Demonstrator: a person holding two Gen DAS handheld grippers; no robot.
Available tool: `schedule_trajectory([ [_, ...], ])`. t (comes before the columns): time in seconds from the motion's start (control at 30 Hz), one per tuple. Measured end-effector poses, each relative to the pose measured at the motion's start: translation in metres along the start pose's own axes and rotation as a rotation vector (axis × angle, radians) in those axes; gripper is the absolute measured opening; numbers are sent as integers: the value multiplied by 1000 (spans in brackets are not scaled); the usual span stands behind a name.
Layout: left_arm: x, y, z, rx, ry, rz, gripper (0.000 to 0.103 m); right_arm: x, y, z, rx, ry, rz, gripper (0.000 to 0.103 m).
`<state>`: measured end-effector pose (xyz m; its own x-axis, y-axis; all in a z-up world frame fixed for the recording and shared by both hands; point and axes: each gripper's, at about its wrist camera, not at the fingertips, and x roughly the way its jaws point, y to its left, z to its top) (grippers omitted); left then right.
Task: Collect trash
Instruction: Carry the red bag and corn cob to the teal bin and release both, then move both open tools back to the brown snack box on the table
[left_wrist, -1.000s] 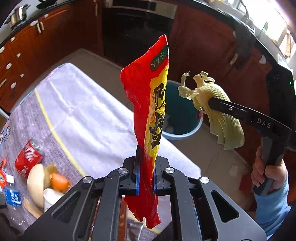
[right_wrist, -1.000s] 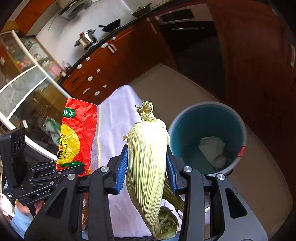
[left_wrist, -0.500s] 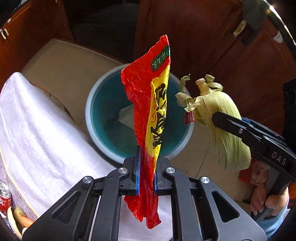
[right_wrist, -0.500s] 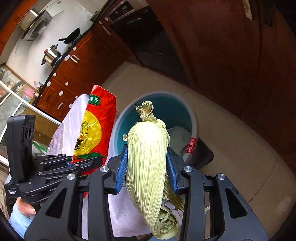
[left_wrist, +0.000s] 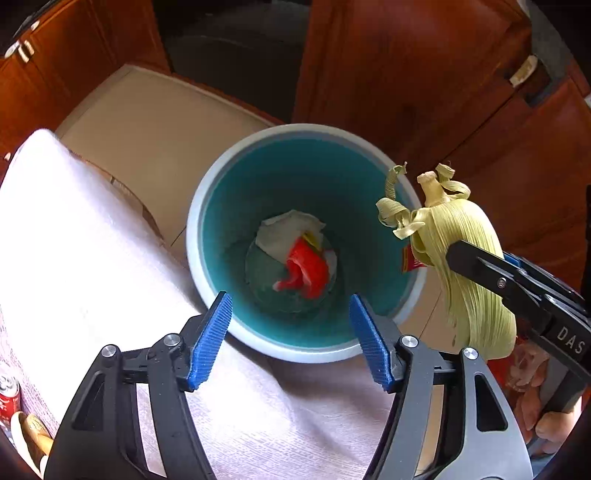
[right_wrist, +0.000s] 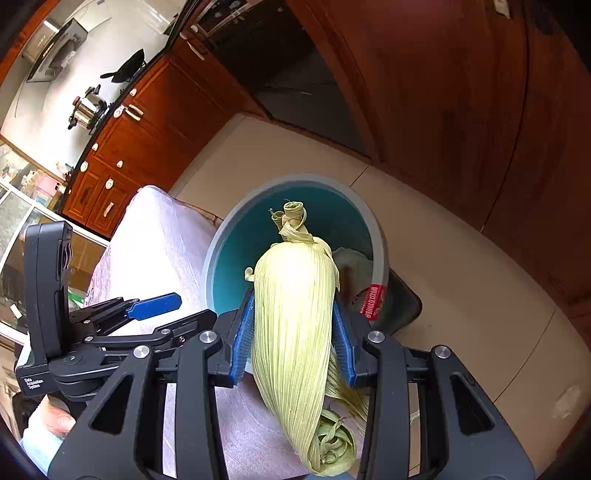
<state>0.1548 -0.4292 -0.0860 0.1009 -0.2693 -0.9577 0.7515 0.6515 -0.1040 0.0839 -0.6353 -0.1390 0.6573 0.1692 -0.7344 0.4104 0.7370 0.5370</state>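
The left gripper (left_wrist: 290, 338) is spread empty above the bin (left_wrist: 207, 206), while the right gripper (right_wrist: 293, 332) pinches the corn husk (right_wrist: 295, 314) beside it, ready to drop.

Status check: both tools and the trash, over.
Left tool open, empty, above the bin. Red wrapper lies inside bin. Right tool shut on corn husk, near rim. Nothing blocking.

Left gripper (left_wrist: 290, 326) sprung wide apart, crumpled red and yellow plastic wrapper (left_wrist: 304, 271) gone from its blue pads, now lying at the bottom of the round teal bin (left_wrist: 207, 206), at 12 o'clock ahead
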Motion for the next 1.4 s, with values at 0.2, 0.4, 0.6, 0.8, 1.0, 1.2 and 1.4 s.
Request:
schedule_trajectory([
  [0.2, 0, 4, -4, -24, 8, 7, 74, 11, 5, -4, -17, 29, -5, 44],
  [0.4, -8, 8, -7, -46, 0, 11, 81, 14, 16, -6, -15, 23, 8, 76],
  [0.6, -14, 6, -11, -58, -23, 7, 89, 12, 20, -8, 18, 50, 1, 86],
  [0.8, -23, 3, -20, -53, -48, 16, 94, 9, 23, -14, 26, 68, -12, 87],
  [1.0, -35, 8, -26, -67, -58, 21, 94, 1, 38, -22, 2, 70, -14, 87],
  [1.2, -59, 23, -48, -65, -89, 55, 95, -7, 64, -34, -57, 70, -1, 87],
  [1.4, -86, 49, -85, -68, -115, 119, 95, -8, 99, -56, -147, 100, 20, 87],
])
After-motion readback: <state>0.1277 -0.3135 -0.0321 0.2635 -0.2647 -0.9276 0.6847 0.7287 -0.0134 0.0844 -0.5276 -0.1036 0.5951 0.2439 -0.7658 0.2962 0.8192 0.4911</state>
